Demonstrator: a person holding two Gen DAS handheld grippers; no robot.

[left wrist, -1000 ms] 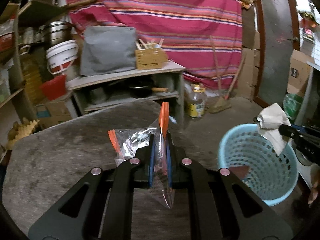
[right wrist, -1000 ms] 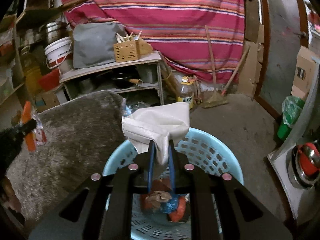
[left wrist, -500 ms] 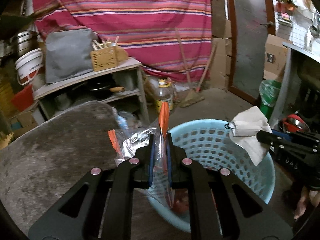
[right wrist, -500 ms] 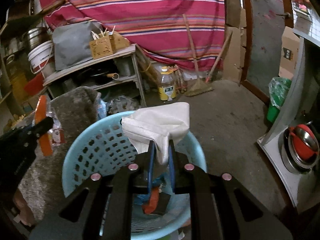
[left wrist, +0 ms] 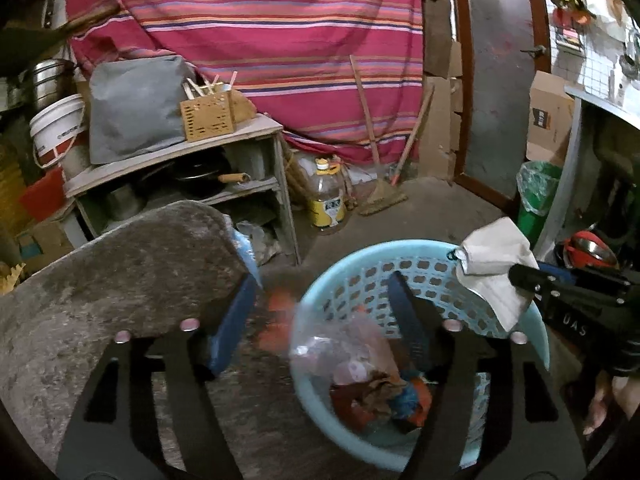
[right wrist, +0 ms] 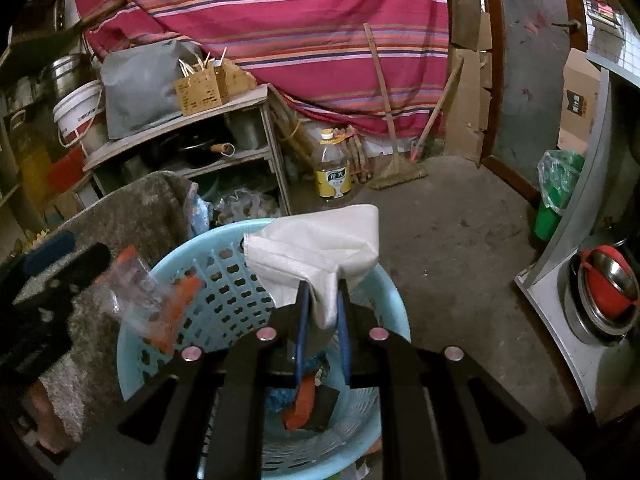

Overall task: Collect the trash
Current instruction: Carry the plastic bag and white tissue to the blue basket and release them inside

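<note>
Clear plastic bag (left wrist: 340, 344) with orange strips, blurred, free between opening jaws of left gripper (left wrist: 320, 312), over blue basket (left wrist: 536, 344) rim, right gripper (right wrist: 322, 304) clamped on crumpled white cloth (right wrist: 316, 248) above basket.

The basket (left wrist: 420, 264) is standing on the floor, just right of the table (left wrist: 120, 272). Behind the table, a shelf unit (left wrist: 256, 168) is carrying 1 bag (left wrist: 136, 108) and 1 box (left wrist: 208, 116). A bottle (left wrist: 326, 200) is standing right of the shelf unit, with 1 broom (left wrist: 380, 152) leaning further right.
</note>
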